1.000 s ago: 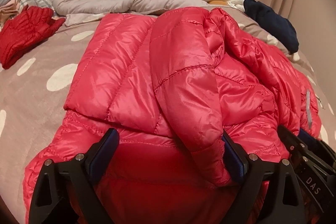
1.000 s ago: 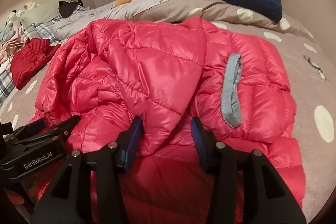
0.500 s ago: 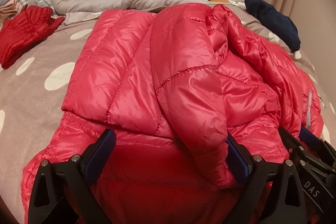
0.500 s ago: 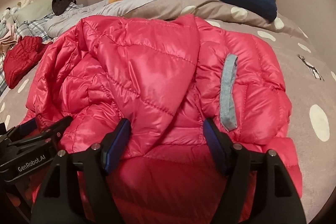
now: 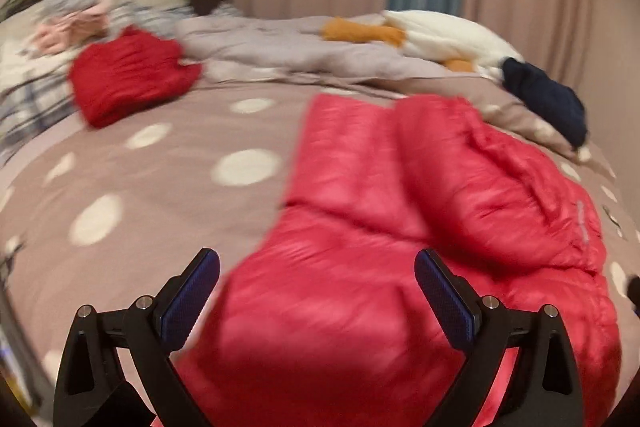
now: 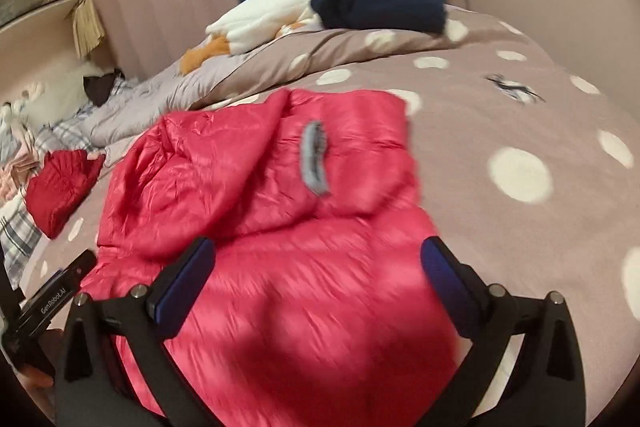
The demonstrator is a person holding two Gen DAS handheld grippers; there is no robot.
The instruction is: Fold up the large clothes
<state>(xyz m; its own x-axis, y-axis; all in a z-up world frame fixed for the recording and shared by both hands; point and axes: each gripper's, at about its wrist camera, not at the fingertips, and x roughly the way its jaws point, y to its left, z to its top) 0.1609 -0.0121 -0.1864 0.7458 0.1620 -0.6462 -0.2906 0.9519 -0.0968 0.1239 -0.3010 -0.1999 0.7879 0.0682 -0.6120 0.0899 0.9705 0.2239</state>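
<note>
A shiny pink-red puffer jacket [image 5: 400,227] lies partly folded on the spotted bed, its sleeves laid over its body; it also shows in the right wrist view [image 6: 280,227], with a grey strip [image 6: 314,159] on top. My left gripper [image 5: 316,291] is open and empty, held above the jacket's near left part. My right gripper [image 6: 316,275] is open and empty above the jacket's near edge. The left gripper's body [image 6: 56,291] shows at the lower left of the right wrist view. Both views are blurred by motion.
A folded dark red garment [image 5: 128,79] lies at the far left of the bed [image 5: 160,187]. A crumpled grey duvet [image 5: 288,47], a white and orange fleece [image 5: 436,35] and a navy garment [image 5: 544,99] lie at the back. Curtains hang behind.
Both grippers have opened wider and pulled up and back from the jacket. The left one swung left, so more bare bedspread shows. The jacket stays folded on the bed.
</note>
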